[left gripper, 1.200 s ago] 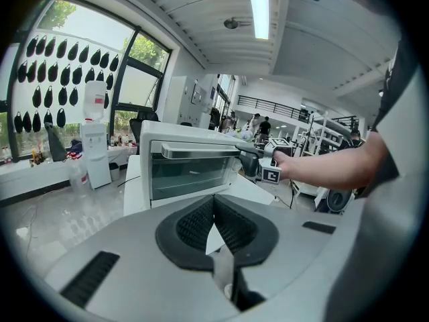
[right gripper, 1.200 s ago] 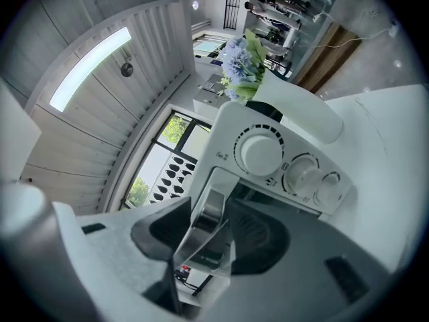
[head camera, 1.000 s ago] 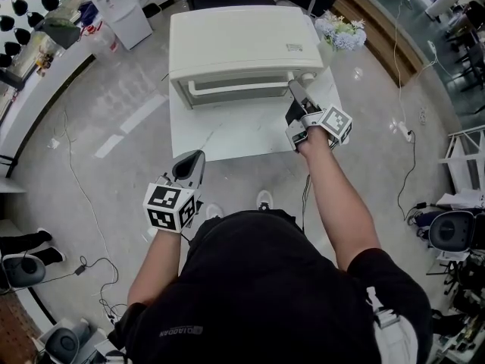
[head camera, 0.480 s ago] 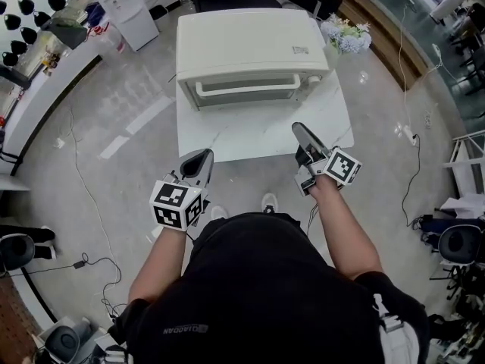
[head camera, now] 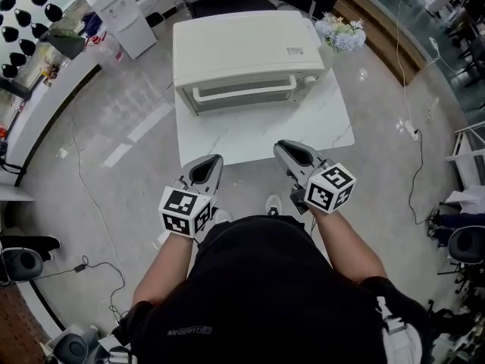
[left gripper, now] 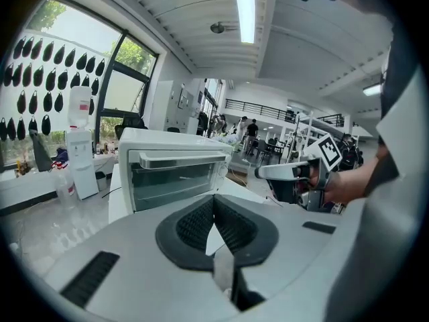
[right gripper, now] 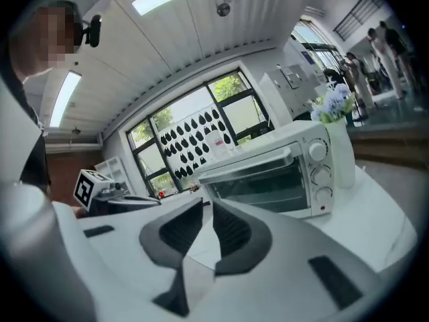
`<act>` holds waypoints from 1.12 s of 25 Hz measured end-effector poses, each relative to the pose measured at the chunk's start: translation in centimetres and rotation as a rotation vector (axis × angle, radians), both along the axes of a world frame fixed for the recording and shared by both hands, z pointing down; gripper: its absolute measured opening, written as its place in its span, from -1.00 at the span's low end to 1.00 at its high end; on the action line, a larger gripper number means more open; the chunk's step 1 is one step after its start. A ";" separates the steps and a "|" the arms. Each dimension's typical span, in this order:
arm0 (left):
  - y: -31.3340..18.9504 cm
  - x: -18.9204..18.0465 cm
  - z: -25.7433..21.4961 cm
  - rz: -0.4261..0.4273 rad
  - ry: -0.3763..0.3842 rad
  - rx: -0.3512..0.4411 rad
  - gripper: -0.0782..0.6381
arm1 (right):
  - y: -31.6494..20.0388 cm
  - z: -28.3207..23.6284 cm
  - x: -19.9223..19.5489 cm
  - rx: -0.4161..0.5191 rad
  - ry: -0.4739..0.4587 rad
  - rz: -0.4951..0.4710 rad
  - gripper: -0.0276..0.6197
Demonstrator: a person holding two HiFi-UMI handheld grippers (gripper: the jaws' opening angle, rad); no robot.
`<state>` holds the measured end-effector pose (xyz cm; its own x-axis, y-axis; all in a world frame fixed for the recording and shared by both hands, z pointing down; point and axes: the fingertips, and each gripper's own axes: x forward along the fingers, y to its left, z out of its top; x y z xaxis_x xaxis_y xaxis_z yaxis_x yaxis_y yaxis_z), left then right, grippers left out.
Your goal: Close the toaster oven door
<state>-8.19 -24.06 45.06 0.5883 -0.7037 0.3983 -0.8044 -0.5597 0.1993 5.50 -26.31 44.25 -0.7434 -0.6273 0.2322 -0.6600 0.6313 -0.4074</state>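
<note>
The white toaster oven (head camera: 242,51) stands at the back of a white marble table (head camera: 322,123), and its glass door with the bar handle (head camera: 241,92) stands upright against the front, closed. The left gripper view (left gripper: 175,170) and the right gripper view (right gripper: 268,176) show the same closed door. My left gripper (head camera: 206,165) hovers off the table's near edge, shut and empty. My right gripper (head camera: 292,153) hangs over the near edge, well apart from the oven. Its jaws are closing with a narrow gap left, and nothing is between them.
A vase of pale flowers (head camera: 339,32) stands beside the oven's right end. A water dispenser (head camera: 121,10) is on the floor at the back left. Cables and a power strip (head camera: 411,133) lie on the floor to the right.
My right gripper has drawn back from the oven's right front corner to the table's near edge, and its jaws have narrowed. The left gripper has shifted slightly.
</note>
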 end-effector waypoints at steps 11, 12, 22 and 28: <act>0.2 0.8 -1.0 0.025 -0.021 0.041 -0.77 | 2.1 -1.8 -2.5 0.200 0.257 -0.095 -0.91; 0.2 0.8 -1.0 0.028 -0.024 0.042 -0.77 | 2.2 -1.8 -2.7 0.209 0.272 -0.102 -0.91; 0.8 1.3 -1.0 0.043 -0.045 0.051 -0.77 | 3.2 -2.2 -3.5 0.239 0.320 -0.141 -0.91; 0.3 1.3 -1.3 0.042 -0.047 0.056 -0.77 | 2.6 -2.4 -3.4 0.227 0.292 -0.131 -0.91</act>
<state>-6.88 -23.72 43.74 0.5996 -0.7006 0.3869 -0.7875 -0.6025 0.1293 2.09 -23.76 41.86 -0.7437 -0.5913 0.3119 -0.6353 0.7704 -0.0542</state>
